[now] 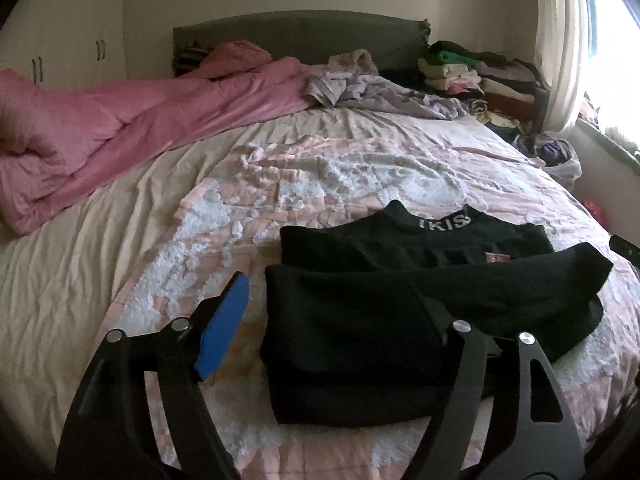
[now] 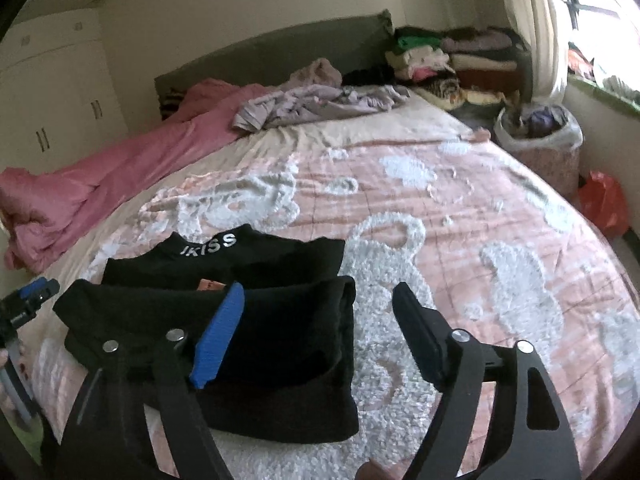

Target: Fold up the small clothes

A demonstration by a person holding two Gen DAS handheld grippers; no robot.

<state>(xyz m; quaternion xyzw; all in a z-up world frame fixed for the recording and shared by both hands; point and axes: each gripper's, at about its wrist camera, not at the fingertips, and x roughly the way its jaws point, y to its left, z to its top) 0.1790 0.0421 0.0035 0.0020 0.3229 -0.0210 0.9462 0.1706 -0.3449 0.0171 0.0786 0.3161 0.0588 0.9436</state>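
Observation:
A black garment with white "IKISS" lettering on its collar lies partly folded on the pink and white bedspread. It also shows in the right wrist view. My left gripper is open and hovers over the garment's near left part; its right finger is dark against the cloth. My right gripper is open over the garment's right edge, holding nothing. The left gripper's tip shows at the left edge of the right wrist view.
A pink duvet lies bunched along the bed's left side. Crumpled lilac clothes lie near the grey headboard. Stacked folded clothes sit at the far right. A bag-lined basket and a red bag stand beside the bed.

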